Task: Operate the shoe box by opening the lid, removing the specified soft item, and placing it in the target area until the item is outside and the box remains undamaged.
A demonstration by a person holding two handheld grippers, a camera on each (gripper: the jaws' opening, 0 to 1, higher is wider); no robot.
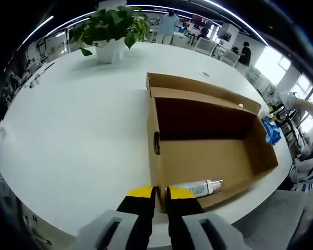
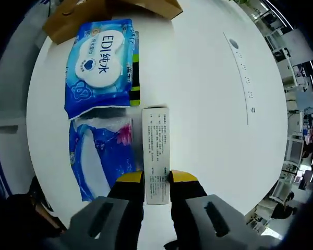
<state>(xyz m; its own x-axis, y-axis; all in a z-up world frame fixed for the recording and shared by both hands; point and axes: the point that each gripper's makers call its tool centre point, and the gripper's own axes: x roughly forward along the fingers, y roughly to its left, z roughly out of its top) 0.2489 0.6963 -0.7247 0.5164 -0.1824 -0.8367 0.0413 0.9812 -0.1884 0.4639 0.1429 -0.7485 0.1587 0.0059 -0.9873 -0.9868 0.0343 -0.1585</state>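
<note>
Ahead of my left tool (image 1: 160,194) the shoe box (image 1: 208,156) stands open on the counter (image 1: 78,125), its lid (image 1: 198,86) folded back behind it. A bottle (image 1: 201,186) lies inside on the box floor, by the near wall, just beyond my left tool. A potted plant (image 1: 112,28) stands on the counter well behind the box. My right tool (image 2: 157,179) has a small carton (image 2: 156,153) between its jaws on the counter. Left of the carton lie two soft packs, one wipes pack (image 2: 100,65) farther off and another pack (image 2: 101,151) nearer, touching.
</note>
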